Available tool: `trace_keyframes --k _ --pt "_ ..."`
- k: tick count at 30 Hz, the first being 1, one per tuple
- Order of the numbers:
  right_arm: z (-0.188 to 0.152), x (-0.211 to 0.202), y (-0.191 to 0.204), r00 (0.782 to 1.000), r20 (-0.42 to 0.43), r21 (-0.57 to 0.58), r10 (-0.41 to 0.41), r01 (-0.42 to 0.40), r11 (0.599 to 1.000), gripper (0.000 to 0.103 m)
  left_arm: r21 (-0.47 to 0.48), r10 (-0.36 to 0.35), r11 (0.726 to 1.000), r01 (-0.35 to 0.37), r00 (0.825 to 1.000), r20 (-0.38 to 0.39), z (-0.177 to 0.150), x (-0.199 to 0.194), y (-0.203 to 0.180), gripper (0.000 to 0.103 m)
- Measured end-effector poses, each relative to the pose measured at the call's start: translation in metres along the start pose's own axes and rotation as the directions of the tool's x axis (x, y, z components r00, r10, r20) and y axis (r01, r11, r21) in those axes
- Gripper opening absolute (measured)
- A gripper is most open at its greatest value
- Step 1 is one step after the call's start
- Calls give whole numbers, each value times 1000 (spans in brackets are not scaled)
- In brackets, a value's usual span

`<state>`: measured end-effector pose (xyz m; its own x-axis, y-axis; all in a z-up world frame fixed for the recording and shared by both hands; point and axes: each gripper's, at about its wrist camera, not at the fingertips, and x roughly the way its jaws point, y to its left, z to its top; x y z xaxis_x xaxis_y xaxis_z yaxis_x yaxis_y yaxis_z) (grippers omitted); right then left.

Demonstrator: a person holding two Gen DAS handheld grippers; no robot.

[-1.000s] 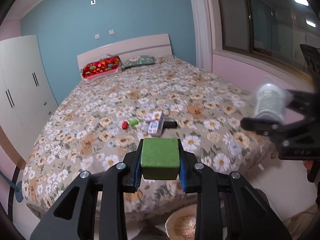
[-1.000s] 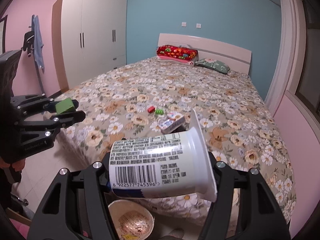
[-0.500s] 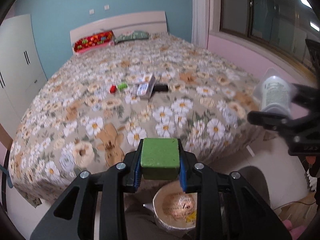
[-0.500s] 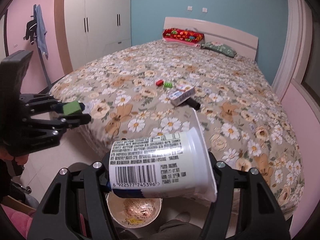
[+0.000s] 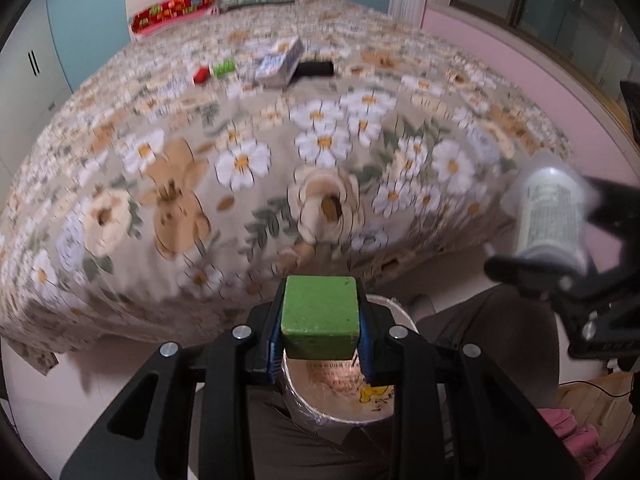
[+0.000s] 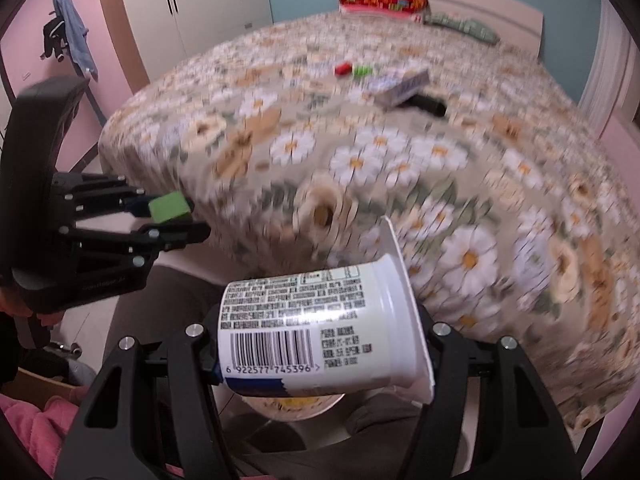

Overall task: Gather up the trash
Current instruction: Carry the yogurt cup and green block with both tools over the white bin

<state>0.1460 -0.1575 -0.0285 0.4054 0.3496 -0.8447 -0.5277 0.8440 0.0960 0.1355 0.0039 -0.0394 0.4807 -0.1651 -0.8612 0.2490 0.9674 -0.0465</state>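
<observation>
A green foam cube sits clamped between the blue pads of the left gripper, directly above a round foil-lined bin on the floor at the foot of the bed. A white plastic yogurt cup with a printed barcode label lies on its side, gripped across its body by the right gripper, rim towards the right. The same bin shows beneath the cup. In the left wrist view the cup appears blurred at the right, well apart from the cube. In the right wrist view the cube appears at the left, in the left gripper.

On the floral bedspread further back lie a small red block, a small green block, a white-and-blue carton and a black oblong object just beside the carton. A red patterned pillow rests at the headboard. White wardrobes stand along the wall.
</observation>
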Motion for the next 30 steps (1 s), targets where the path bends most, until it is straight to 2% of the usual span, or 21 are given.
trace_keyframes --k 7,15,21,30 --pt "-24 50 -8 993 -111 40 31 -27 999 63 -17 -25 1000 24 996 -83 -14 44 -2 32" --pt "-49 102 -11 974 -217 84 70 -52 995 63 -28 -43 999 39 984 -175 -31 90 -4 32" --pt "-64 141 -9 951 -293 104 98 -70 992 63 -34 -48 999 41 969 -244 -45 124 -6 32" --pt "-92 200 -12 901 -414 149 129 -72 986 63 -74 -82 995 60 935 -345 -65 173 -4 32"
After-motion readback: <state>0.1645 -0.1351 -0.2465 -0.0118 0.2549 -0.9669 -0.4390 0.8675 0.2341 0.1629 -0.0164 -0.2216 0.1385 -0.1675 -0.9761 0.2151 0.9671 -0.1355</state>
